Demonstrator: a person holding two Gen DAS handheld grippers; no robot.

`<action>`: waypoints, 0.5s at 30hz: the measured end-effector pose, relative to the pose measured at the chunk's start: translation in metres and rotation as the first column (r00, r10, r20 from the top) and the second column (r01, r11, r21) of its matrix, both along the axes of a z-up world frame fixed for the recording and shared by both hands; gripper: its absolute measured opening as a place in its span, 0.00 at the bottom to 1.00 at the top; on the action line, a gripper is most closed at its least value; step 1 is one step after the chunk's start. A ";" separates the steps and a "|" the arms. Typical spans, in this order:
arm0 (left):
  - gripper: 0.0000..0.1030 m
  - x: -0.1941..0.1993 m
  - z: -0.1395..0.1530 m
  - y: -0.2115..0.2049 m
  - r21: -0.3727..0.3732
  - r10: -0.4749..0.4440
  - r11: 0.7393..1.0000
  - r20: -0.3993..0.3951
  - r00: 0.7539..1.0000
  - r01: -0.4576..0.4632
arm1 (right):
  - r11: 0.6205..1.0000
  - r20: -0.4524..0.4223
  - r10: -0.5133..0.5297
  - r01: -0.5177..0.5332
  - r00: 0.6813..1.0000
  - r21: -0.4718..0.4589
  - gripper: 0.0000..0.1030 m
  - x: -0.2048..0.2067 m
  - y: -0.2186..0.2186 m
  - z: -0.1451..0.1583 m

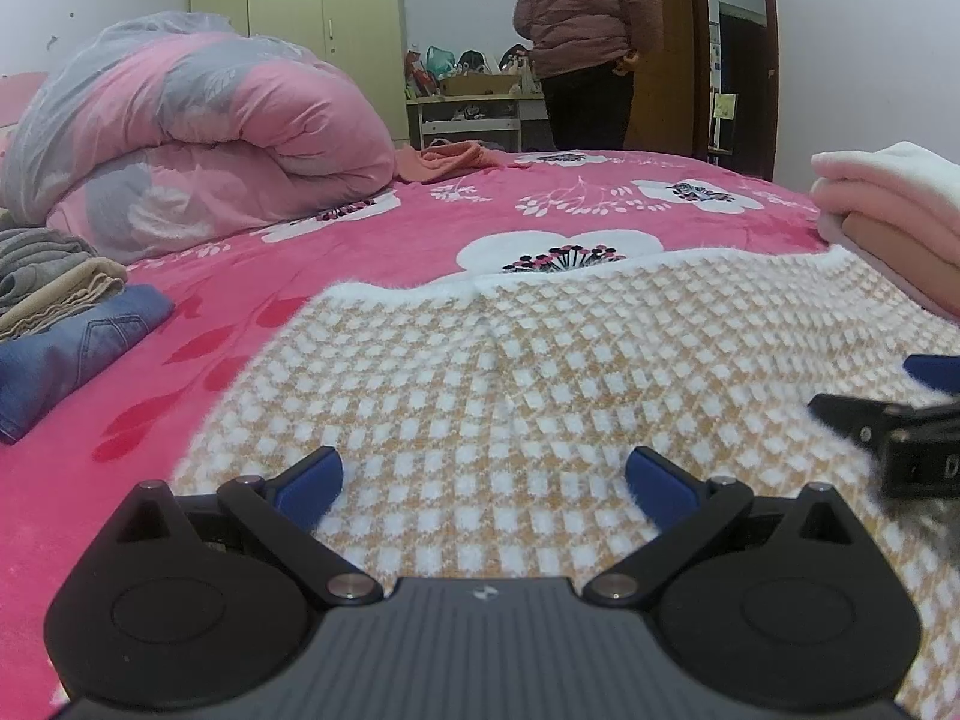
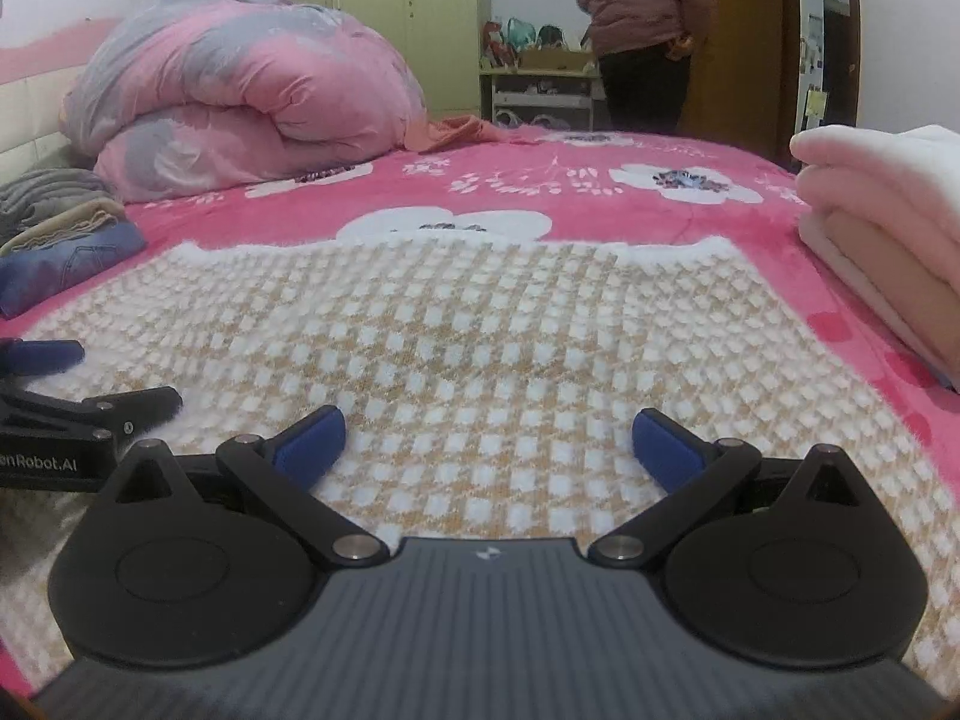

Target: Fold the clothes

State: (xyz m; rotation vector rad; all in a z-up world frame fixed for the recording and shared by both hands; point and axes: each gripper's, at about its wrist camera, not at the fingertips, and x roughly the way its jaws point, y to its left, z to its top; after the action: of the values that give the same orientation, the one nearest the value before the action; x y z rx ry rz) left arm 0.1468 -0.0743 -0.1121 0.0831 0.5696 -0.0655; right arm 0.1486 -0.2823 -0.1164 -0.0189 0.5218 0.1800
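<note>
While both tools (image 1: 483, 483) (image 2: 489, 441) gape empty, checked garment (image 2: 480, 330) near edge hidden beneath them.

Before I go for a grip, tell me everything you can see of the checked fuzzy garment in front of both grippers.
The tan-and-white checked fuzzy knit garment lies spread flat on the pink floral bedspread, its far edge trimmed in white fluff. Shallow creases run down its middle. Both open grippers, left and right, sit low over its near part, gripping nothing.
</note>
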 end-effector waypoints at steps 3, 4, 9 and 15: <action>0.99 0.000 0.000 0.001 -0.002 -0.001 1.000 0.001 1.000 0.001 | 1.000 0.001 0.003 -0.003 1.000 -0.010 0.99 -0.001 0.006 0.013; 0.98 0.000 -0.001 0.001 -0.001 0.000 1.000 0.001 1.000 0.000 | 1.000 0.016 0.006 -0.006 1.000 -0.015 0.99 0.000 0.008 0.014; 0.99 0.000 0.000 0.001 0.001 -0.001 1.000 0.001 1.000 0.001 | 1.000 0.001 -0.004 0.004 1.000 0.018 0.99 0.011 0.002 -0.005; 0.99 0.000 0.000 -0.001 0.000 -0.001 1.000 -0.001 1.000 0.001 | 0.997 -0.024 0.069 -0.069 0.997 0.017 0.99 0.010 -0.007 -0.002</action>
State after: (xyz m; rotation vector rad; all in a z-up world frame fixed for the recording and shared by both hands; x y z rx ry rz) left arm 0.1464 -0.0750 -0.1125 0.0830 0.5706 -0.0668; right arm 0.1584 -0.2894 -0.1183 -0.0194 0.5446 0.2523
